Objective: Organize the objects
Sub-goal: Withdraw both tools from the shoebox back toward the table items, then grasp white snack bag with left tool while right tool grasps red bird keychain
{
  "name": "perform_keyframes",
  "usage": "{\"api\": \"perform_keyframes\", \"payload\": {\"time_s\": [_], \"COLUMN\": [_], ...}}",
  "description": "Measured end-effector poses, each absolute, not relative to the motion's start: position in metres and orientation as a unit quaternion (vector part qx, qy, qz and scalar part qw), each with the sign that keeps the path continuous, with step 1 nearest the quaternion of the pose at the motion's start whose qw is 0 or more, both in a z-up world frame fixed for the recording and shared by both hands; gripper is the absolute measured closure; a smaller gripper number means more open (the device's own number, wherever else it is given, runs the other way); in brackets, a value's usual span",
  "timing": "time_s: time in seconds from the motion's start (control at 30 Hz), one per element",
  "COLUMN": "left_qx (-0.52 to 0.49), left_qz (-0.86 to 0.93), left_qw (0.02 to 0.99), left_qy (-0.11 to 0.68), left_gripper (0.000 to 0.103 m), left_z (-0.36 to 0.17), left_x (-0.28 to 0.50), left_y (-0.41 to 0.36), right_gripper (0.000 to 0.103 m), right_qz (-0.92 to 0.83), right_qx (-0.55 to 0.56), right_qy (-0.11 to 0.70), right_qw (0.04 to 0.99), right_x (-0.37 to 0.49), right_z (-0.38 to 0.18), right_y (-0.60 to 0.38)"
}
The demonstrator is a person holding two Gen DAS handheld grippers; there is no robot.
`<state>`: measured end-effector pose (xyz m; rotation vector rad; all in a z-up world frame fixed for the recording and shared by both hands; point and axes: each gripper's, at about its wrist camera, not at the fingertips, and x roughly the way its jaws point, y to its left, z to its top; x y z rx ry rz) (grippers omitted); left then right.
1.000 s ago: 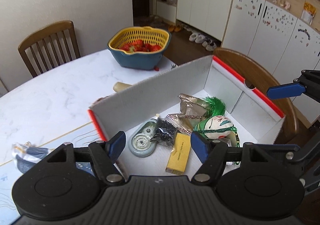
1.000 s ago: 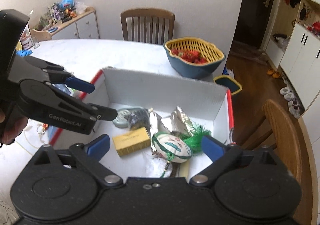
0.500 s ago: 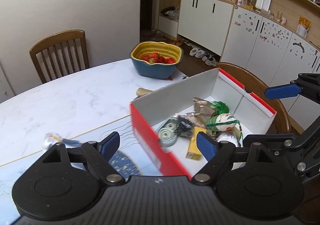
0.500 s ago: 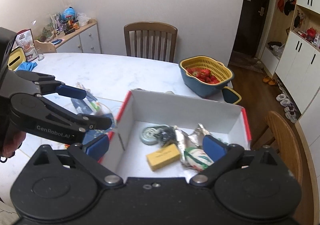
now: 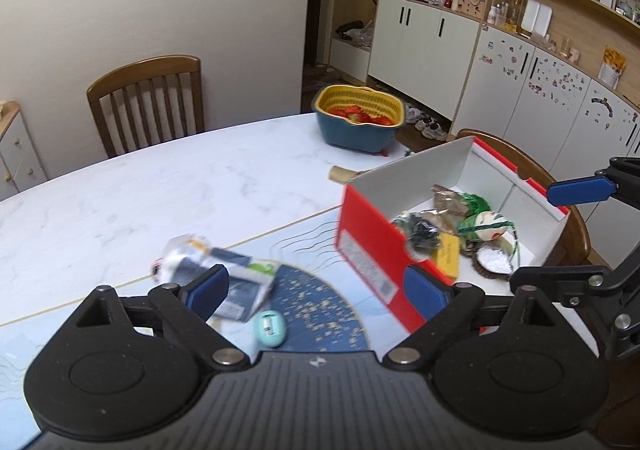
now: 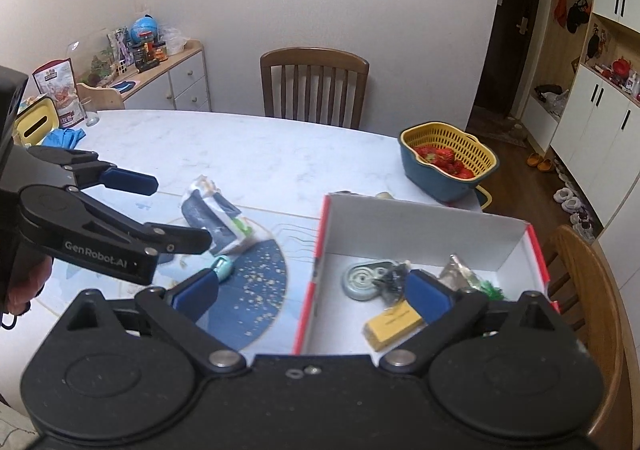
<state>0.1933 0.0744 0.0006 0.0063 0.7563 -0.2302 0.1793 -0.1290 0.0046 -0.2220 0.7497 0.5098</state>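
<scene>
A red and white cardboard box (image 5: 372, 246) (image 6: 424, 217) stands on the table and holds several small items, among them a yellow packet (image 6: 394, 324), a round tape dispenser (image 6: 362, 282) and a painted egg with green tassel (image 5: 486, 223). On the blue mat left of the box lie a crumpled blue-white package (image 5: 224, 276) (image 6: 218, 217) and a small teal egg-shaped item (image 5: 271, 328) (image 6: 222, 267). My left gripper (image 5: 316, 288) is open and empty above the mat, near the package. My right gripper (image 6: 314, 292) is open and empty above the box's near-left edge.
A blue bowl with a yellow strainer of strawberries (image 5: 360, 121) (image 6: 448, 165) stands behind the box. Wooden chairs stand at the far side (image 6: 314, 85) and the right (image 6: 588, 290). A glass, blue cloth and yellow tissue box (image 6: 36, 125) sit far left.
Both grippers have pulled back and up from over the box. The left one swung left, so the package and teal item on the mat now show.
</scene>
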Motion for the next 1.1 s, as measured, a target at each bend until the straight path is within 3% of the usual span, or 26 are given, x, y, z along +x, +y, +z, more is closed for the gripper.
{"api": "perform_keyframes", "payload": {"time_s": [0.57,1.1], "left_qx": [0.003,-0.003], "left_qz": [-0.096,-0.09], "left_qw": [0.93,0.922], "left_qy": [0.354,0.377], "left_gripper": [0.008,0.008], "left_z": [-0.015,-0.058], "left_x": [0.192,0.23], "left_y": [0.156,0.189], "right_gripper": [0.003,0.005], "right_qz": [0.245,0.266], "right_qx": [-0.122,-0.106], "right_qy": [0.376,0.426], "right_qw": [0.885,0.858], "right_x": [0.167,0.17], "right_z": [-0.006,-0.062], "right_y": [-0.061,-0.019]}}
